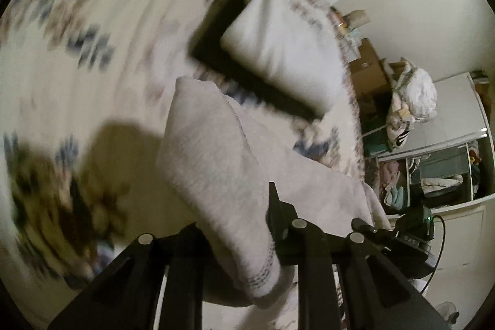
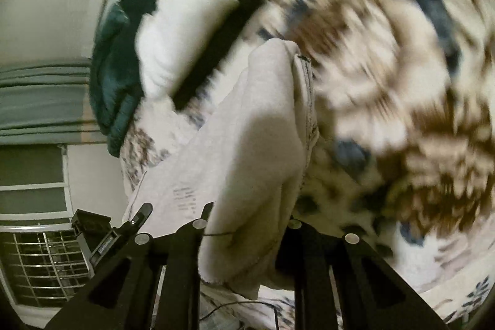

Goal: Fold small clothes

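A small light grey garment (image 1: 216, 163) with stitched hems hangs between my two grippers above a flower-patterned bedspread (image 1: 62, 51). My left gripper (image 1: 247, 243) is shut on one end of it. In the right wrist view the same garment (image 2: 253, 150) drapes forward from my right gripper (image 2: 247, 240), which is shut on its other end. The fingertips of both grippers are hidden by the cloth. The bedspread (image 2: 402, 82) is blurred by motion in both views.
A folded white cloth (image 1: 278, 51) lies on a folded black one (image 1: 216, 33) further along the bed, also in the right wrist view (image 2: 185, 30). A dark green blanket (image 2: 117, 67) lies beyond. Boxes and a pile of clothes (image 1: 411, 95) stand beside the bed.
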{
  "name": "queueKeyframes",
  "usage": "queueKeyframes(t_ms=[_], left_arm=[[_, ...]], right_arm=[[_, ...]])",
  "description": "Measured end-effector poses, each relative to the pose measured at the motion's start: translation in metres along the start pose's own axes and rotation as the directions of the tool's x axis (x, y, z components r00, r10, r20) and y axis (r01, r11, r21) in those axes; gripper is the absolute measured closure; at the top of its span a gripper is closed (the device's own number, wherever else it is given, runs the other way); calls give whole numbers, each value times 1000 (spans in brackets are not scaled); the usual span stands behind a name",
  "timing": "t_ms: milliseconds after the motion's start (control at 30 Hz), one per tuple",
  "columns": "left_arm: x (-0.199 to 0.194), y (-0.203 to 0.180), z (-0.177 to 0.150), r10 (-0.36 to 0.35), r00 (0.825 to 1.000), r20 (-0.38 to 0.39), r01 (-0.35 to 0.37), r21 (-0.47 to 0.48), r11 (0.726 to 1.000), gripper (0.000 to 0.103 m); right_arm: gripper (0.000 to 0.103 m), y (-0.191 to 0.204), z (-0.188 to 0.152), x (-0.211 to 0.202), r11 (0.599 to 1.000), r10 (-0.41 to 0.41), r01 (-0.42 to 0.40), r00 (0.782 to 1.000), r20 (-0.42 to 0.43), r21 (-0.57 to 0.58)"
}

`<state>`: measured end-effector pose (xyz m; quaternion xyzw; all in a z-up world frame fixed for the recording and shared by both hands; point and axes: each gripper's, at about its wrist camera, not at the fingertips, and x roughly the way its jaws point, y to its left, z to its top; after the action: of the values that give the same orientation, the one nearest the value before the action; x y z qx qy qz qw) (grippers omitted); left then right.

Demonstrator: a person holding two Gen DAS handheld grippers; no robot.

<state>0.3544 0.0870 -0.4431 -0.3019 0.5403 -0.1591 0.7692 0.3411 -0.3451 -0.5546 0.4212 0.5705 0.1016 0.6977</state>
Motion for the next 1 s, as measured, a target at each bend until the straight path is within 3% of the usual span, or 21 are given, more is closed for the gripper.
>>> queueKeyframes(t_ms=[133, 267, 400, 500, 667, 733, 800, 833, 900, 933, 967, 1000], left_arm=[[-7, -33, 71, -13, 997, 72, 9, 51, 999, 88], [5, -54, 143, -1, 990, 138, -12, 96, 995, 87], [38, -57, 206, 13, 983, 181, -34, 113, 993, 87], [78, -48, 240, 59, 984, 170, -82, 133, 988, 86], [131, -31, 254, 190, 978, 92, -203, 177, 963, 83], [135, -33, 249, 235, 968, 93, -250, 211, 945, 81], [130, -40, 245, 265, 957, 113, -286, 242, 927, 74], [125, -46, 242, 305, 943, 136, -331, 252, 909, 69], [117, -55, 240, 380, 907, 181, -417, 263, 870, 62], [112, -59, 237, 395, 896, 202, -439, 266, 858, 62], [107, -62, 235, 412, 884, 221, -461, 264, 847, 56], [103, -65, 232, 432, 871, 234, -485, 263, 834, 39]], right_arm=[[85, 58, 53, -13, 998, 47, -44, 997, 55, -52], [85, 114, 128, -4, 989, 84, -71, 992, 94, -132], [85, 154, 203, 23, 980, 82, -58, 989, 122, -188], [85, 165, 249, 52, 978, 42, -14, 991, 129, -208], [85, 154, 286, 90, 974, -63, 84, 993, 102, -212], [84, 148, 291, 100, 965, -116, 134, 989, 91, -225], [79, 143, 290, 104, 960, -149, 165, 985, 86, -228], [75, 142, 290, 104, 954, -174, 190, 981, 91, -230], [61, 144, 288, 100, 931, -252, 276, 960, 126, -241], [58, 149, 283, 96, 905, -302, 336, 940, 161, -263], [50, 156, 277, 92, 866, -360, 407, 911, 201, -291], [43, 161, 272, 90, 838, -397, 452, 889, 227, -307]])
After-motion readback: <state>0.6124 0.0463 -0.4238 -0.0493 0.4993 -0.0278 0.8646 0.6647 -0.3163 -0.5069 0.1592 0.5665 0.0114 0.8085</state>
